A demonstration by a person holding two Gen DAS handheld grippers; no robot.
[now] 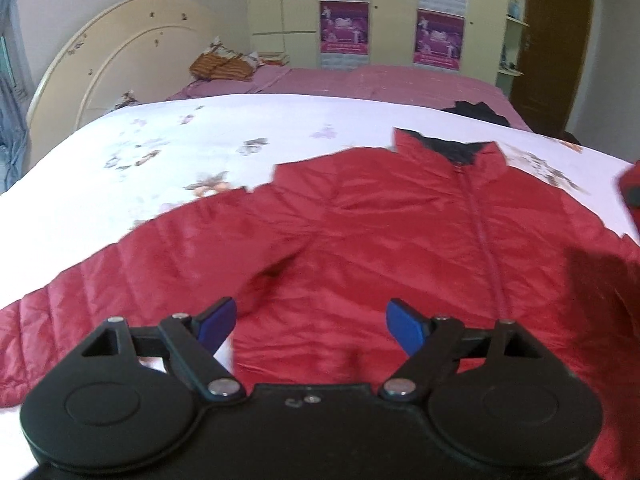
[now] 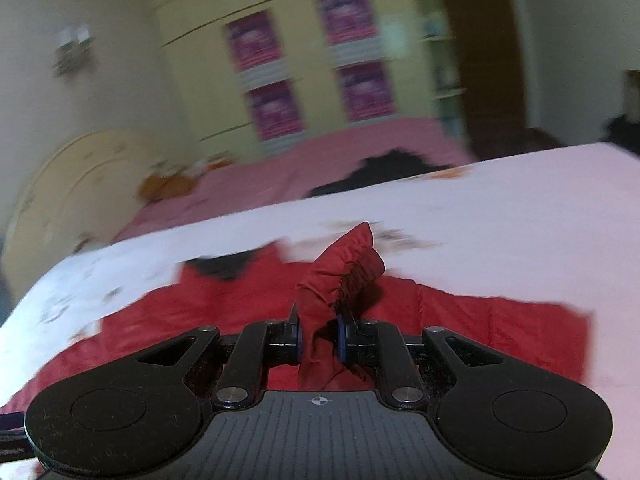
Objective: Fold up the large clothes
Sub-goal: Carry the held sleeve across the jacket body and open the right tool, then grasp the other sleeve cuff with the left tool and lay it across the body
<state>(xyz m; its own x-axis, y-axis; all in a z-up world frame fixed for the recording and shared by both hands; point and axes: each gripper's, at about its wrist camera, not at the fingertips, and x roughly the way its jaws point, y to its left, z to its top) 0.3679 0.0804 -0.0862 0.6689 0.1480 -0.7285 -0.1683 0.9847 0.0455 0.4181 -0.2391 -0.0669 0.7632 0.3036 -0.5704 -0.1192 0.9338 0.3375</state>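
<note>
A red quilted jacket (image 1: pixel 360 232) lies front up on the white flowered bed sheet (image 1: pixel 192 136), zip closed, dark collar lining at the far end. Its left sleeve (image 1: pixel 100 296) stretches out toward the lower left. My left gripper (image 1: pixel 310 326) hovers open above the jacket's lower body, nothing between its blue pads. In the right wrist view, my right gripper (image 2: pixel 319 338) is shut on the elastic cuff (image 2: pixel 346 272) of the other sleeve, lifted above the jacket (image 2: pixel 224 304). That view is blurred by motion.
A pink bedspread (image 1: pixel 360 80) covers the far part of the bed, with a dark garment (image 1: pixel 476 112) and an orange striped cloth (image 1: pixel 222 66) on it. A cream headboard (image 1: pixel 120 60) stands at the left, a wardrobe with purple posters (image 1: pixel 344 28) behind, a brown door (image 1: pixel 556 40) at right.
</note>
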